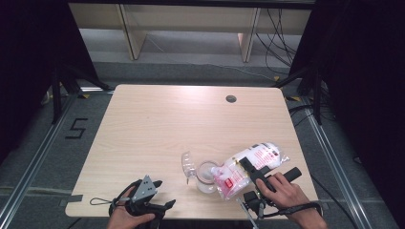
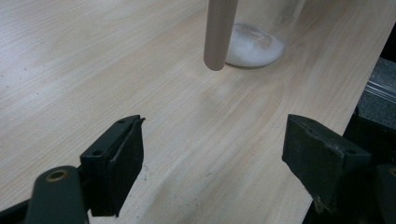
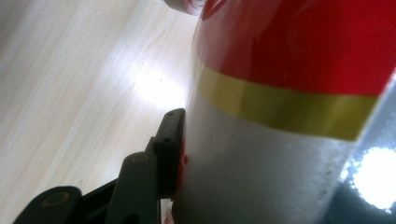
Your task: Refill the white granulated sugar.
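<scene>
Right hand: the right hand [image 1: 282, 190] is at the near right of the counter [image 1: 157, 129], with the wrist going off the near edge.
Right claw: the right claw [image 1: 248, 168] points far and left and pinches the bag [image 1: 250, 164] around its middle; in the right gripper view one black pad presses flat on the bag's clear side.
Bag: a soft see-through bag with red and yellow print and white grains inside. It is tipped, low end to the near left, right over the cup [image 1: 207, 175]. Its high end points far right.
Left hand: the left hand [image 1: 125, 217] is at the near left edge of the counter, well apart from the cup.
Left claw: the left claw [image 1: 160, 195] points right, toward the cup. Its jaws are spread wide with only bare wood between them.
Cup: a clear cup stands on the counter, near and a bit right of the middle, just under the bag's low end. It has some white grains [image 2: 254, 46] at the bottom.
Lid: a clear lid [image 1: 187, 164] is just left of the cup, tilted up. I cannot tell if it is joined to the cup.
Edges: the cup and bag are close to the near edge and the right edge.
Open room: the far half and the left side of the counter are bare wood, with a small dark hole [image 1: 231, 98] near the far edge.
</scene>
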{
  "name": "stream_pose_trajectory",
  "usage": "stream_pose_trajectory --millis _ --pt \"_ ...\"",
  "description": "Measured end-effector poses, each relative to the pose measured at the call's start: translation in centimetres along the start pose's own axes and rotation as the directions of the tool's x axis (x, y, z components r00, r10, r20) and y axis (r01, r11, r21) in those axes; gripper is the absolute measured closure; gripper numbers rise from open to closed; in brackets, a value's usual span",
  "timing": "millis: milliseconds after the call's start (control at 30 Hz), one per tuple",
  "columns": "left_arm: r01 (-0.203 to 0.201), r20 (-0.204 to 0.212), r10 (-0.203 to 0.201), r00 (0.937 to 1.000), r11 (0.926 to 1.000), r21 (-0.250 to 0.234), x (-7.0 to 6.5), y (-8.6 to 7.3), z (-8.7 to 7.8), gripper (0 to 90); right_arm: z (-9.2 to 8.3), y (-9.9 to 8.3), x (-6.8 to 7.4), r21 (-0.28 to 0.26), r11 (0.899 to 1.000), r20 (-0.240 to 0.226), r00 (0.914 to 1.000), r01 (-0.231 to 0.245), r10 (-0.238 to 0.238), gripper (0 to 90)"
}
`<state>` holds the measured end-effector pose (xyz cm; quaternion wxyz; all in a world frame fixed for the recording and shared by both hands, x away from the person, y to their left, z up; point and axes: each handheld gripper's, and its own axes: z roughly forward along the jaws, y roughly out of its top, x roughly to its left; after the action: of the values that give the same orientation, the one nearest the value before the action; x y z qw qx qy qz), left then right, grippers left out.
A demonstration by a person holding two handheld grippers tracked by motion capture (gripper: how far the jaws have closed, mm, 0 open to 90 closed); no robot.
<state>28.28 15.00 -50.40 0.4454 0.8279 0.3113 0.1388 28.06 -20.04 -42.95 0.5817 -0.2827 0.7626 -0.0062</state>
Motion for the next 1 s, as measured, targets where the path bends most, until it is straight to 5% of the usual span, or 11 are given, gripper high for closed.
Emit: stream_pose_trajectory --millis 333,400,433,533,567,600,833,867,933,1000 --pt "-0.001 0.000 0.001 1.0000 1.0000 0.002 0.02 0.02 -0.03 20.2 0.06 0.16 0.17 -0.003 1.000 0.008 1.0000 -0.005 0.005 58.3" --pt "-0.004 0.002 0.004 1.0000 1.0000 0.001 -0.04 0.05 -0.08 20.2 0.15 0.09 -0.24 -0.012 0.998 0.014 0.9982 0.058 -0.058 58.4" --pt "-0.002 0.002 0.002 1.0000 1.0000 0.001 -0.04 0.06 -0.08 20.2 -0.05 0.22 0.15 0.015 1.000 0.000 1.0000 -0.002 0.002 58.4" --pt "0.000 0.002 0.000 1.0000 1.0000 -0.003 0.01 0.08 -0.12 20.2 0.01 0.27 0.31 0.016 1.000 0.012 0.9999 -0.007 0.007 58.5" --pt "0.003 0.005 -0.003 1.0000 1.0000 -0.007 0.00 0.07 -0.10 20.2 0.00 0.30 0.28 0.022 1.000 0.012 0.9999 0.004 -0.004 58.5" --pt "0.002 0.003 -0.002 1.0000 1.0000 -0.002 0.01 0.07 -0.11 20.2 0.04 0.21 -0.09 0.021 0.998 0.012 0.9977 0.066 -0.067 58.5" --pt "-0.008 0.002 0.008 1.0000 1.0000 0.002 -0.02 0.07 -0.08 20.2 -0.08 0.49 -0.05 0.040 0.997 0.010 0.9981 0.061 -0.061 58.7" --pt "-0.002 0.001 0.002 1.0000 1.0000 0.001 -0.06 0.05 -0.10 20.2 -0.15 0.43 -0.36 0.047 0.992 0.007 0.9929 0.118 -0.118 58.7" --pt "0.001 -0.003 -0.001 1.0000 1.0000 0.000 -0.03 0.03 -0.15 20.2 -0.02 0.48 -0.17 0.039 0.995 0.010 0.9952 0.097 -0.097 58.8" --pt "-0.001 -0.005 0.001 1.0000 1.0000 -0.003 -0.01 0.07 -0.15 20.2 -0.05 0.47 -0.31 0.043 0.991 0.001 0.9919 0.127 -0.127 58.8"
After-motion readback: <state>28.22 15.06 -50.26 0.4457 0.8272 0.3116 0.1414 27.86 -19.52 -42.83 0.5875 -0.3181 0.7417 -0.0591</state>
